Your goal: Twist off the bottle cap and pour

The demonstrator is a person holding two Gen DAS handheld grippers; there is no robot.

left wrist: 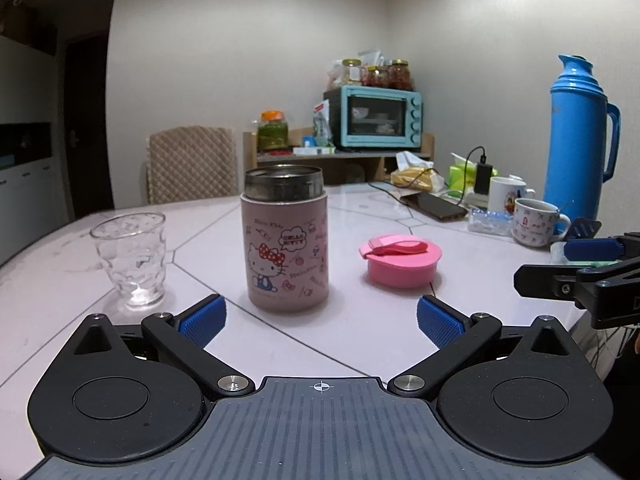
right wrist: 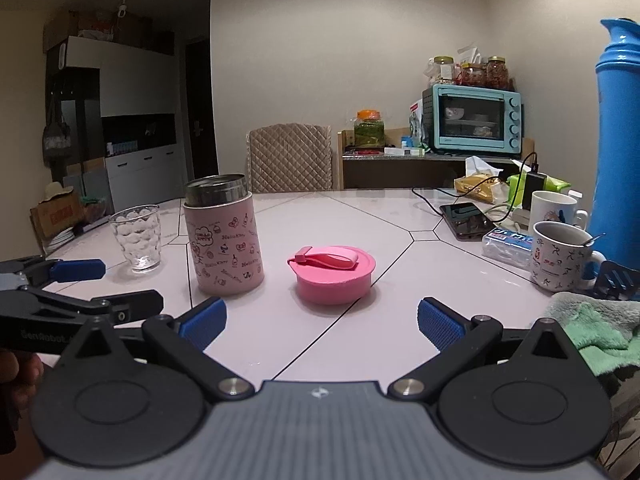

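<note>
A pink Hello Kitty bottle [left wrist: 287, 248] stands upright on the white table [left wrist: 360, 332] with its steel mouth uncovered; it also shows in the right wrist view [right wrist: 224, 240]. Its pink cap [left wrist: 400, 266] lies flat to the right of it, also in the right wrist view [right wrist: 335, 274]. A clear empty glass [left wrist: 132, 262] stands to the left, also in the right wrist view [right wrist: 138, 238]. My left gripper [left wrist: 320, 320] is open and empty, just short of the bottle. My right gripper [right wrist: 322, 320] is open and empty, just short of the cap.
At the right stand a tall blue thermos [left wrist: 578, 136], two mugs [left wrist: 534, 222], a phone [right wrist: 466, 220] with a charging cable and a green cloth [right wrist: 592, 328]. A chair [left wrist: 190, 164] and a shelf with a teal oven [left wrist: 378, 116] are behind the table.
</note>
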